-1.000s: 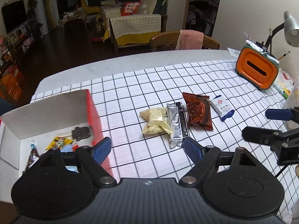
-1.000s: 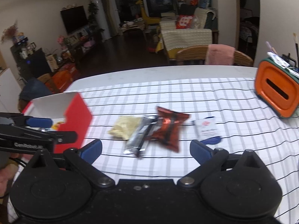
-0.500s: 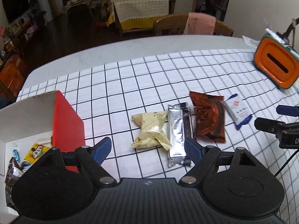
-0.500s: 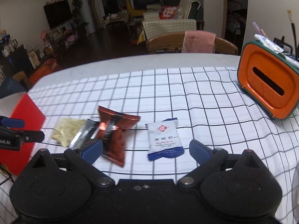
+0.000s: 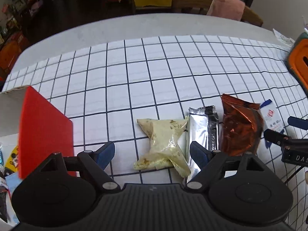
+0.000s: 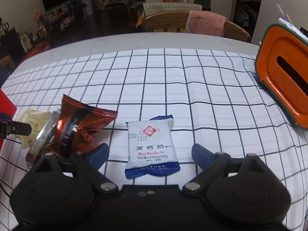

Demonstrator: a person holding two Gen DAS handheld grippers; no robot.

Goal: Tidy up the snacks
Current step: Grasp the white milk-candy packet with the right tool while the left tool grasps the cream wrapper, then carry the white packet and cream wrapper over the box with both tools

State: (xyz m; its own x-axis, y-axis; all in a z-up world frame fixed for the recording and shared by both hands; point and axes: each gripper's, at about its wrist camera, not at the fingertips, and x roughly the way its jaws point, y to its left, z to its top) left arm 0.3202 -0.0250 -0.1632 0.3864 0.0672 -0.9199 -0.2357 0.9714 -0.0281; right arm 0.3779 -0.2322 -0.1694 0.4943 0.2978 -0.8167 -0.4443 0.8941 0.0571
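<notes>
The left gripper [image 5: 152, 154] has its blue-padded fingers [image 5: 105, 153] spread wide with nothing gripped; the pale yellow packet [image 5: 163, 144], a crinkled, pinched-waist plastic wrapper with brown specks, lies flat on the table between them. Touching that packet on the side of the left gripper's right finger is a long silver foil bar [image 5: 202, 130] with a sawtooth end (its near end runs under that finger's pad). Beyond it lies a glossy copper-red foil bag [image 5: 238, 129], puffed and creased. To the outside of the left finger stands a cardboard box [image 5: 44, 127], red outside and plain white inside, holding a few small wrapped snacks [image 5: 13, 156] that are too cut off to name.

The right gripper [image 6: 150, 155] is likewise wide open and holds nothing. Between its fingers [image 6: 99, 153] rests a smooth white pouch with blue crimped ends [image 6: 151, 146], pillow-shaped, printed with a red diamond mark and Chinese characters, not touching either pad. The copper-red bag sits just outside its left finger, one corner lifted. Well off beyond the right finger leans an orange plastic tissue holder [image 6: 283, 82] with a dark slot. Everything lies on a white tablecloth [image 6: 173, 88] with a black grid, slightly wrinkled.
</notes>
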